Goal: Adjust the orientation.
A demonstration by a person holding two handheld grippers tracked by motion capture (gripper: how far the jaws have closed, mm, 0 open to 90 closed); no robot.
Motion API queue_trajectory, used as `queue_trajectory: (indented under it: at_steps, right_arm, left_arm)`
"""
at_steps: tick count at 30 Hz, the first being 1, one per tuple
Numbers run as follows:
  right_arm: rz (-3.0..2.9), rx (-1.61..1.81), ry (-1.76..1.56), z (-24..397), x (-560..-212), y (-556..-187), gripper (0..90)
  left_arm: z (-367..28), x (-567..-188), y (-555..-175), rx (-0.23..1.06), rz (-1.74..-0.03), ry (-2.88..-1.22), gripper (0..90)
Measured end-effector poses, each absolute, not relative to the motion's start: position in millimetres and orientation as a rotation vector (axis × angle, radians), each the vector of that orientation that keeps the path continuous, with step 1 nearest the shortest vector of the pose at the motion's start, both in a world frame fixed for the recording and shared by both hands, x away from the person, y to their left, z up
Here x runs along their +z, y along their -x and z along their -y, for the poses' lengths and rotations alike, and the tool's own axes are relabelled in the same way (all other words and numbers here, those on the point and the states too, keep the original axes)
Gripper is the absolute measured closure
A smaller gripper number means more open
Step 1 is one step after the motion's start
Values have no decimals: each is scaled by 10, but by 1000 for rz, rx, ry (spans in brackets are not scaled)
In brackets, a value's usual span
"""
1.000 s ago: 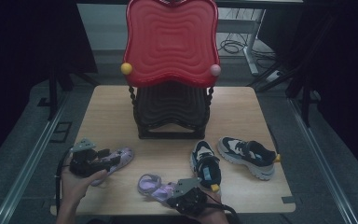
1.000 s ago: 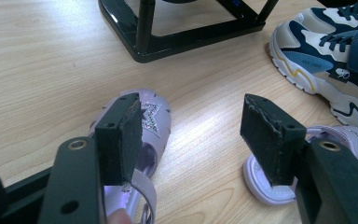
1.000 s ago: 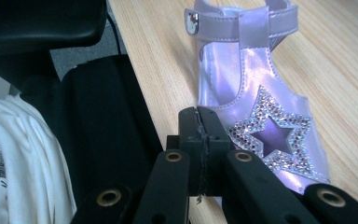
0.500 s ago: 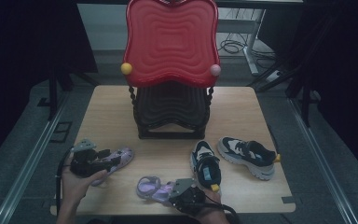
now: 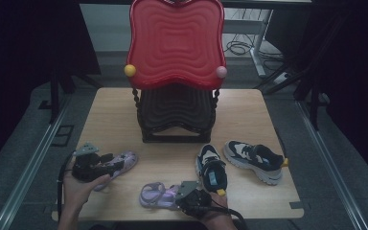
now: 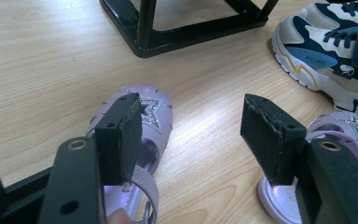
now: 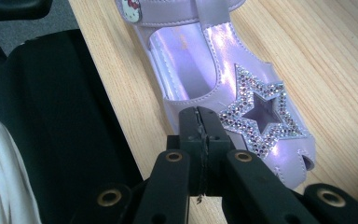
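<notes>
Two sets of tongs here: the right tongs [image 7: 200, 122] are clenched with nothing between them, tips resting right at the side wall of a lilac star sandal [image 7: 223, 79] near the tabletop's [image 5: 249, 115] front edge. Left tongs [image 6: 193, 135] are spread wide, one pad hovering over the other lilac sandal [image 6: 142, 135], which lies off to the left, nothing pinched. Beyond them sit two navy-and-white sneakers [image 5: 254, 160] and a red chair [image 5: 175, 43] at the back. Risk as I see it: clenched tips can't grab, so any nudge might shove that sandal over the edge.

Lilac sandal [image 7: 223, 70], sparkly star [image 7: 258, 112]
</notes>
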State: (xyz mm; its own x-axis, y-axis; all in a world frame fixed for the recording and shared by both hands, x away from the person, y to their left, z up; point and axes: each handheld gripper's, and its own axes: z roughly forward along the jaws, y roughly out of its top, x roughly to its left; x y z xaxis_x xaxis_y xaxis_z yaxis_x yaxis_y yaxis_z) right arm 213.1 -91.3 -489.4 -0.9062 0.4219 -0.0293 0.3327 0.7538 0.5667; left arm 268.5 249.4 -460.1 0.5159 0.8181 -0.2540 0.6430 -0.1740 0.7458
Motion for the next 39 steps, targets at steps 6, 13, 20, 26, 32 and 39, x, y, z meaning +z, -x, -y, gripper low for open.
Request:
queue_trajectory:
  at_steps: [6,13,20,26,32,39]
  right_arm:
    - [-2804,840,-603,918,-4893,-2137,900]
    - [-2793,816,-614,945,-4904,-2132,900]
    - [-2766,778,-602,918,-4890,-2126,900]
    - [-2776,778,-608,937,-4898,-2106,900]
    - [-2750,742,-627,970,-4919,-2101,900]
    - [-2713,704,-615,925,-4904,-2111,900]
  left_arm:
    - [-2504,-4594,-2679,259,-1203,-1896,391]
    - [-2503,-4597,-2682,258,-1205,-1898,391]
    - [-2511,-4594,-2678,257,-1206,-1900,390]
    - [-2521,-4597,-2678,255,-1208,-1898,390]
    - [-2513,-4598,-2677,255,-1207,-1900,390]
    - [-2515,-4603,-2680,252,-1209,-1902,389]
